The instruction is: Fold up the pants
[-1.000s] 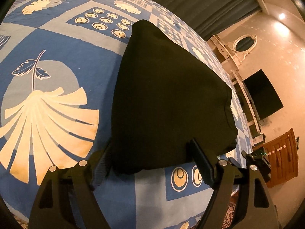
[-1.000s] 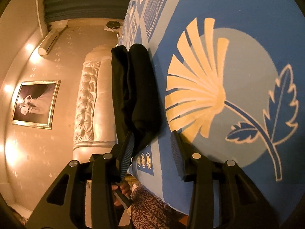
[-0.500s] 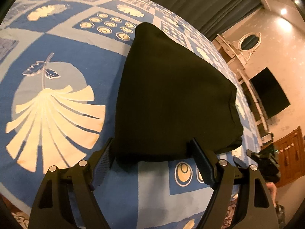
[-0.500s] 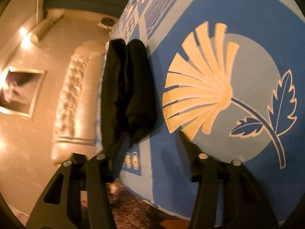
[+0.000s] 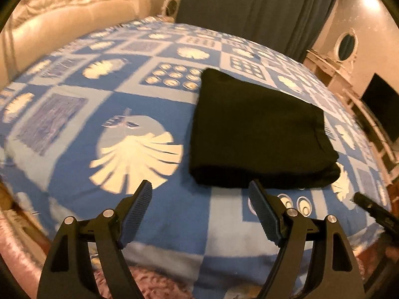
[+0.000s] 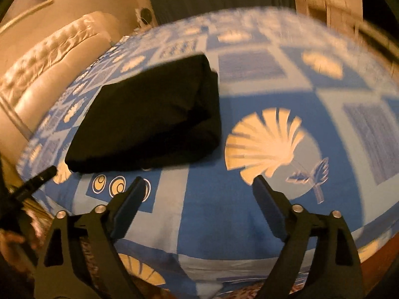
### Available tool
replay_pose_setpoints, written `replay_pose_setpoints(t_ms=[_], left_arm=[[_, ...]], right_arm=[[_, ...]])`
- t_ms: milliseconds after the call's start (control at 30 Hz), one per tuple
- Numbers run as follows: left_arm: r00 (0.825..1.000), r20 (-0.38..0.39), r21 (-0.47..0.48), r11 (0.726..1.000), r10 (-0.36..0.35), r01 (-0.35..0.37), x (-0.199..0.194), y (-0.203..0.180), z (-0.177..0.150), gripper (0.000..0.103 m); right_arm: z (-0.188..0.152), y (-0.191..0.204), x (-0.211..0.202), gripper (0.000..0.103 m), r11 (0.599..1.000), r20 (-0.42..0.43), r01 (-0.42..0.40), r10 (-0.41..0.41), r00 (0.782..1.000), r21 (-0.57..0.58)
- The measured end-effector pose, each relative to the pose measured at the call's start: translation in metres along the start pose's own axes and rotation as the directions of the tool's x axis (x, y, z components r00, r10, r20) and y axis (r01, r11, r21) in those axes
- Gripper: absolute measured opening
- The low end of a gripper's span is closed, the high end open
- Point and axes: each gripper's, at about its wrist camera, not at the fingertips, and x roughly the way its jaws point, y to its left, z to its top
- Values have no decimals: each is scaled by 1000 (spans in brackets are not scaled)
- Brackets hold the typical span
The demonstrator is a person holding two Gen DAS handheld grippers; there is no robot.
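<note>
The black pants [image 5: 256, 132] lie folded into a thick, neat rectangle on the blue patterned bedspread [image 5: 154, 114]. My left gripper [image 5: 200, 186] hangs open just in front of the bundle's near edge, with nothing between its fingers. In the right wrist view the same pants [image 6: 149, 122] lie up and to the left. My right gripper [image 6: 199, 182] is above the bare bedspread [image 6: 212, 211], clear of the cloth, its jaws opening wide and empty. The tip of the other gripper shows at the edge of each view.
A cream tufted headboard [image 5: 69, 10] stands at the far left and dark curtains [image 5: 254, 2] hang behind the bed. A white dresser with an oval mirror [image 5: 346, 44] and a dark screen [image 5: 381, 112] line the right wall. The bed's near edge drops to a patterned rug [image 5: 154, 284].
Both grippers have pulled back and risen from the pants. The right gripper let go of the bundle's edge, rolled upright and spread its jaws. The left stayed open.
</note>
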Motion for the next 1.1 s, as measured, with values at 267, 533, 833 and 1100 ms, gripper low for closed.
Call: replay_pose_setpoints(t_ms=[267, 533, 833, 1100], left_arm=[[991, 80, 38, 994, 104, -107, -29, -9, -15, 88], [993, -56, 70, 992, 105, -101, 0, -20, -26, 88], [998, -13, 90, 994, 61, -60, -8, -32, -23, 88], [999, -10, 83, 996, 36, -35, -9, -32, -18, 88]], right_arm=[[-12, 17, -16, 98, 992, 125, 90, -78, 989, -89], [-7, 24, -4, 98, 993, 101, 61, -51, 994, -99], [-12, 29, 6, 98, 993, 61, 53, -47, 997, -103], [-14, 23, 13, 98, 998, 28, 37, -36, 999, -54]])
